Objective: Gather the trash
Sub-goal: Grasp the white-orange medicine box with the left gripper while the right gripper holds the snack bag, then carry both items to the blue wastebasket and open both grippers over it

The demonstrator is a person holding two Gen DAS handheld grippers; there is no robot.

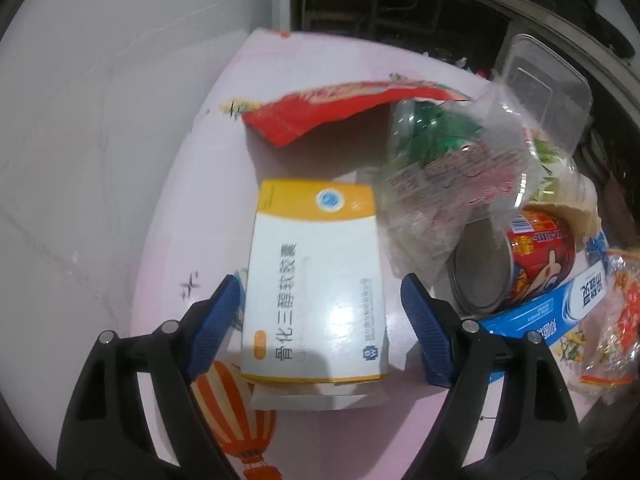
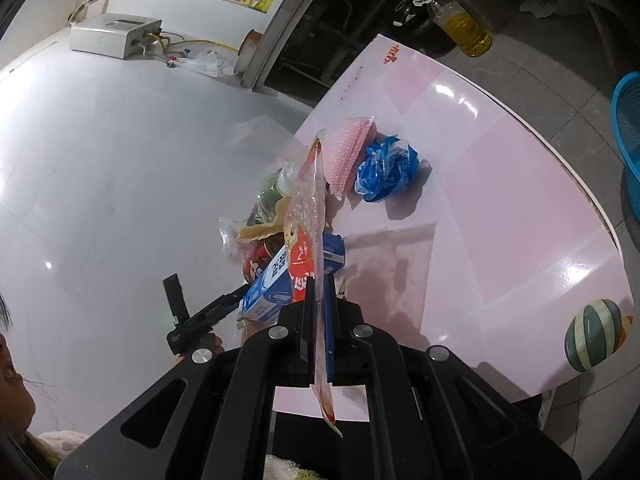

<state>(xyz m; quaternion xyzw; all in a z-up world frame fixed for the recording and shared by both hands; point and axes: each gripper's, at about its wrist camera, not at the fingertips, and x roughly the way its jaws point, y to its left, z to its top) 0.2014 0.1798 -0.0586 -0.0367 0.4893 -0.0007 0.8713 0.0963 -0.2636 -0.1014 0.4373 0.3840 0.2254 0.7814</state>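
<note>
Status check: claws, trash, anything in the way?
Left claw open, straddling yellow-white medicine box, not gripping. Right claw shut on clear printed wrapper. Red can and blue box crowd the medicine box.

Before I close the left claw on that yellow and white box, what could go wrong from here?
1. The medicine box lies on a loose white paper; the left claw may drag it too.
2. The can and crinkled plastic bag crowd one finger; they could get knocked.
3. The right claw pinches only a thin wrapper, which may slip.
</note>
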